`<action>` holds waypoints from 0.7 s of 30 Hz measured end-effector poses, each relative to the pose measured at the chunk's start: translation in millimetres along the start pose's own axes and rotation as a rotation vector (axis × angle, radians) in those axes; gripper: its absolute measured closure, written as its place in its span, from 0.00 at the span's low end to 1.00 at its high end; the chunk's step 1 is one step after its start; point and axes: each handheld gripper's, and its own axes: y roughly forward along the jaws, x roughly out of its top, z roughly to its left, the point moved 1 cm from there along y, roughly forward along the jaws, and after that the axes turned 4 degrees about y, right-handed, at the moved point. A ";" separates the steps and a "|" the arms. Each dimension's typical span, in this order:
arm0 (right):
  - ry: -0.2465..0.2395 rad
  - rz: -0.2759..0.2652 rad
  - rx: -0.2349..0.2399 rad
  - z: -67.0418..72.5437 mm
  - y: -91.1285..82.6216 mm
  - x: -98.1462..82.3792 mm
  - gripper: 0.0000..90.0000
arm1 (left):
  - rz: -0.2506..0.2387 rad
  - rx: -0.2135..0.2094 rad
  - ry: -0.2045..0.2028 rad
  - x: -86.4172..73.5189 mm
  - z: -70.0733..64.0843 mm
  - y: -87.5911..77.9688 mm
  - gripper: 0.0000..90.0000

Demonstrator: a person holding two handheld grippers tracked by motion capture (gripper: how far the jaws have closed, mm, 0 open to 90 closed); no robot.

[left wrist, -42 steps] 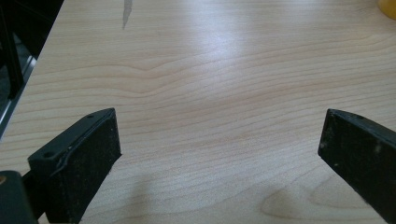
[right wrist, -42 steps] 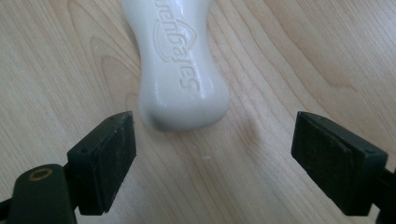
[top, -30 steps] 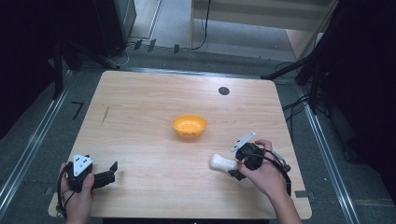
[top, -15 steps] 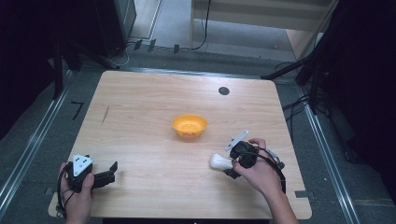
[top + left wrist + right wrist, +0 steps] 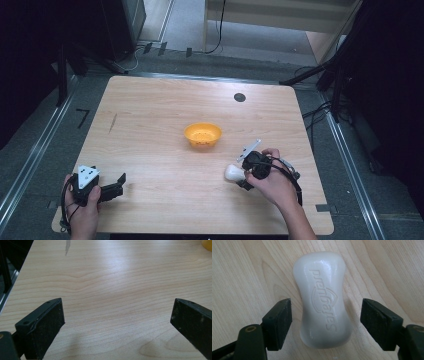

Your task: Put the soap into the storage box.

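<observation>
Between the right gripper point(image 5: 325, 322) jaws: a white, waisted bar of soap point(image 5: 324, 300) lies flat on the pale wooden table point(image 5: 150, 130), a bare gap on each side of it.
Beyond that soap: open wood grain.
Between the left gripper point(image 5: 117, 320) jaws: bare tabletop, jaws wide apart.
Ahead of it, far right: the small orange plastic bowl point(image 5: 202, 135), well apart.

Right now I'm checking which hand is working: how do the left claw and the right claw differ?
The left claw brackets bare wooden table; the right claw straddles a white embossed soap bar, jaws apart from its sides. The left sits at the table's near left edge; the right is near the orange plastic bowl. Both are open and hand-held.
</observation>
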 end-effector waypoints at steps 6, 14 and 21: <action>-0.001 0.007 0.005 0.4 2.6 1.3 0.34 | 0.000 0.000 0.000 0.0 0.0 0.0 0.00; -0.008 0.020 0.015 1.8 6.9 4.6 0.40 | -0.001 -0.002 0.000 0.0 0.1 0.0 0.00; -0.016 0.029 0.018 2.2 9.9 6.0 0.44 | -0.001 -0.003 0.001 -0.1 0.2 -0.1 0.00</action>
